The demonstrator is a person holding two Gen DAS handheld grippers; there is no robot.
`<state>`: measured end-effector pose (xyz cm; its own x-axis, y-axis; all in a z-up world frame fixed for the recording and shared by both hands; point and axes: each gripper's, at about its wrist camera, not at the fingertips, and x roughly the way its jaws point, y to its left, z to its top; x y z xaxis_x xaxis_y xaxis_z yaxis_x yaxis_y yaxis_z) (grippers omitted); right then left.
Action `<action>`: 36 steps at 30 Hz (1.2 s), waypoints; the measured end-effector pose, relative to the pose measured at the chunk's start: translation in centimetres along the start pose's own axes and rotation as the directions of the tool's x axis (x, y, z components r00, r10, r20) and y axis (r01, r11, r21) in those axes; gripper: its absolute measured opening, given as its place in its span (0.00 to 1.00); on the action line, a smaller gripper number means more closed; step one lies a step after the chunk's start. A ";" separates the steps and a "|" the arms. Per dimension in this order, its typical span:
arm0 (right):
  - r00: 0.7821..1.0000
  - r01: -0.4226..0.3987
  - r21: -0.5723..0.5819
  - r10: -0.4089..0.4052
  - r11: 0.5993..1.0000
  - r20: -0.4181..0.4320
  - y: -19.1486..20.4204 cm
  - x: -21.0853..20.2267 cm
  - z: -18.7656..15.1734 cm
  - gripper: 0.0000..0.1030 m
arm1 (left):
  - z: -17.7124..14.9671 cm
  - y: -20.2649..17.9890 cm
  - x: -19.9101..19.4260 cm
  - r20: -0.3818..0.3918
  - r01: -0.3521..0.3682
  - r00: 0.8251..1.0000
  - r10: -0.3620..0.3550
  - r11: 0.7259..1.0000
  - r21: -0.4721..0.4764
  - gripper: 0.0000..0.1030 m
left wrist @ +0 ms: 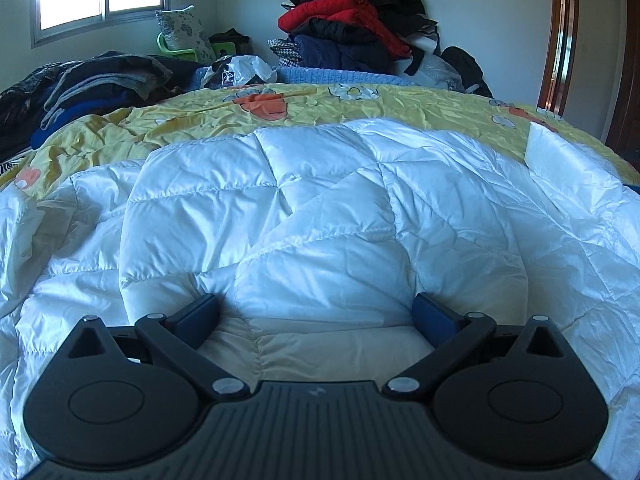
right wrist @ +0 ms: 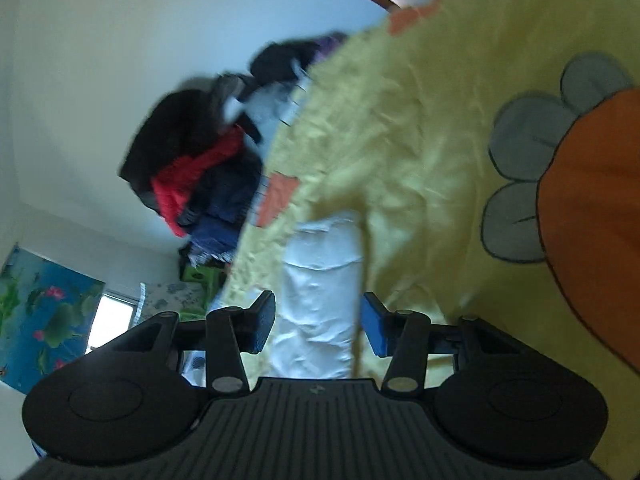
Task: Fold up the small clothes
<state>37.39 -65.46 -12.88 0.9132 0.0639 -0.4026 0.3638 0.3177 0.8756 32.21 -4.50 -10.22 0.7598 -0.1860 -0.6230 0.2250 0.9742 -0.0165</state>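
A white quilted puffy garment (left wrist: 320, 208) lies spread on the yellow bedspread (left wrist: 200, 120). My left gripper (left wrist: 316, 316) rests low on its near edge, jaws wide open, with a fold of white cloth between the blue pads but not pinched. A raised white part of the garment (left wrist: 560, 160) sticks up at the right. The right wrist view is tilted and blurred. There a narrow white quilted strip (right wrist: 320, 280) runs across the yellow bedspread (right wrist: 400, 140) and between the fingers of my right gripper (right wrist: 318, 328). A thin gap shows beside the blue right pad (right wrist: 374, 330), so the jaws stand open around it.
A tall heap of dark and red coats (left wrist: 352, 28) stands at the far side of the bed. Dark folded clothes (left wrist: 88, 80) lie at the left. A window (left wrist: 100, 0) is at the back left and a wooden door frame (left wrist: 560, 40) at the right.
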 end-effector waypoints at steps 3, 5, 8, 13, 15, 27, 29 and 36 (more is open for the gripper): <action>1.000 0.023 -0.047 -0.023 0.999 -0.002 0.2 1.9 -0.1 0.46 | 0.0 0.0 0.0 0.000 0.001 1.000 -0.001 1.000 -0.001 1.00; 0.999 0.034 -0.056 -0.035 0.998 -0.004 0.6 2.6 0.1 0.47 | 0.0 0.0 0.0 0.000 0.002 1.000 -0.002 1.000 -0.001 1.00; 0.998 0.053 -0.082 -0.055 0.995 -0.023 1.5 4.2 0.6 0.34 | 0.0 0.0 0.0 0.000 0.003 1.000 -0.003 1.000 -0.004 1.00; 0.998 0.050 -0.187 -0.045 0.981 0.034 2.9 3.2 0.1 0.09 | 0.0 0.2 0.0 0.003 0.008 1.000 -0.008 1.000 -0.011 1.00; 0.997 0.045 -0.285 -0.026 0.958 0.068 4.8 2.3 -0.9 0.09 | 0.0 0.3 -0.1 0.005 0.012 1.000 -0.012 1.000 -0.017 1.00; 0.934 -0.353 -0.779 0.252 0.518 -0.255 17.9 -6.3 -24.2 0.09 | 1.0 3.5 -3.1 0.080 0.083 0.995 -0.067 0.970 -0.228 1.00; 0.918 -0.395 -0.775 0.211 0.492 -0.335 17.6 -6.0 -28.5 0.09 | 1.6 5.4 -4.9 0.120 0.138 0.988 -0.101 0.923 -0.359 1.00; 0.898 -0.434 -0.805 0.116 0.405 -0.425 17.0 -5.9 -37.7 0.09 | 2.3 8.5 -5.9 0.115 0.359 0.922 -0.370 0.704 -0.613 1.00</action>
<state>31.24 -24.76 -5.73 0.7838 0.4965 -0.3730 -0.3965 0.8624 0.3148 31.06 4.54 -4.89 0.6874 -0.5468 -0.4780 0.0576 0.6971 -0.7146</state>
